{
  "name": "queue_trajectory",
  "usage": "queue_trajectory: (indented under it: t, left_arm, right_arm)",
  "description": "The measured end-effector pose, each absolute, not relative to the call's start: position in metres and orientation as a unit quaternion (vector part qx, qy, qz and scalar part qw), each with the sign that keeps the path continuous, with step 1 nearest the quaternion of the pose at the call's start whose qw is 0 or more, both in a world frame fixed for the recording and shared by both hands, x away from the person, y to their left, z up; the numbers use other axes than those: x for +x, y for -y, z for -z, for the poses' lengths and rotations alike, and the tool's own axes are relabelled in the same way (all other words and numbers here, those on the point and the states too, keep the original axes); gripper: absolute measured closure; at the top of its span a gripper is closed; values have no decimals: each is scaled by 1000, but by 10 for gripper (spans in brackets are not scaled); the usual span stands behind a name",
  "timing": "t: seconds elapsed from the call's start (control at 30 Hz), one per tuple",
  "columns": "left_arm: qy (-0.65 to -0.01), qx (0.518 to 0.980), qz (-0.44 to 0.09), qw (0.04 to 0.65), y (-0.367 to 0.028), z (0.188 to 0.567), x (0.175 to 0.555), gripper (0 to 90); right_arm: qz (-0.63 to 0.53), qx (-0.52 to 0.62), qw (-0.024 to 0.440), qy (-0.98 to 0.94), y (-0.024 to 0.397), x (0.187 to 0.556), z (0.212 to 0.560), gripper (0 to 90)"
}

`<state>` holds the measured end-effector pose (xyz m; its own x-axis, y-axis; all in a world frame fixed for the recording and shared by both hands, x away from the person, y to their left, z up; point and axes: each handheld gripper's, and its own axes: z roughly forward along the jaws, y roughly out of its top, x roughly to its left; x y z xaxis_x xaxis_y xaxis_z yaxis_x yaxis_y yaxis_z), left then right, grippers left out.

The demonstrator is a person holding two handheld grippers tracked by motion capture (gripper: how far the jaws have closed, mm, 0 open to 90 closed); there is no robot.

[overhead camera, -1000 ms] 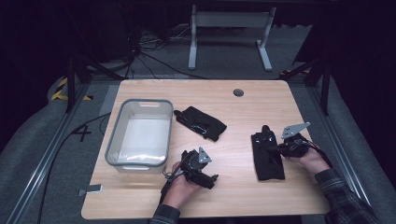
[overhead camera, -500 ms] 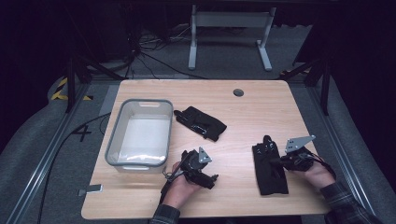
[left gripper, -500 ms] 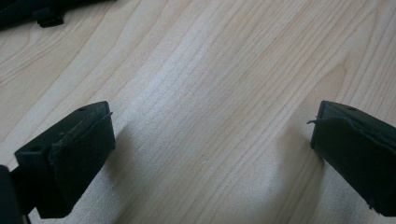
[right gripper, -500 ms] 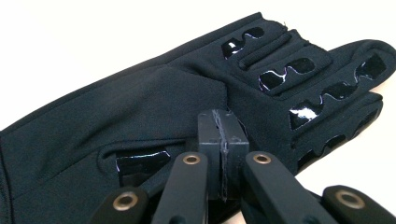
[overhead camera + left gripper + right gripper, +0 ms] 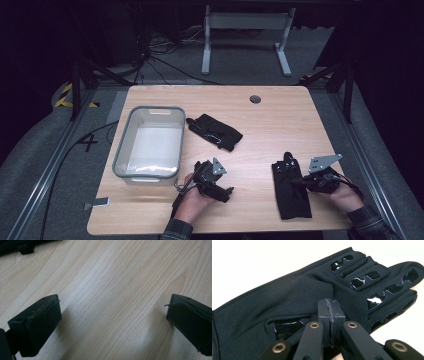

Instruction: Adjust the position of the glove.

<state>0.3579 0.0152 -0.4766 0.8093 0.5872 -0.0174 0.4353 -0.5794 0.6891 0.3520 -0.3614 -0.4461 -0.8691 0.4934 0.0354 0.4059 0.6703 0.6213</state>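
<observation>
Right claw (image 5: 331,315) pressed together, pinching fabric of black glove (image 5: 294,295) lying flat on counter (image 5: 260,125) near my edge. Keep pinch firm, lift before carrying toward bin (image 5: 150,142) — no dragging. Left claw (image 5: 112,317) spread, empty.

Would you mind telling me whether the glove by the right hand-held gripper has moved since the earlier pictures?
Yes. The glove has slid toward the table's near edge, away from the round hole, together with the right hand-held gripper.

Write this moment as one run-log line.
right gripper: shut on near glove | left gripper: open, on table | far glove: beside bin
</observation>
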Motion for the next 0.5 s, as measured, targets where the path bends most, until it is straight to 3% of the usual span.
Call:
queue_trajectory:
  t: [0.27, 0.33, 0.5]
  left_arm:
    - [-290, 882, -107, 355, -15, 477, 358, 1]
    - [-290, 882, -107, 355, -15, 477, 358, 1]
    - [-290, 882, -107, 355, -15, 477, 358, 1]
  right_arm:
    - [-342, 264, 92, -897, 372, 357, 435, 740]
    - [-346, 281, 109, -889, 380, 363, 435, 642]
    - [-343, 310, 130, -877, 395, 369, 436, 510]
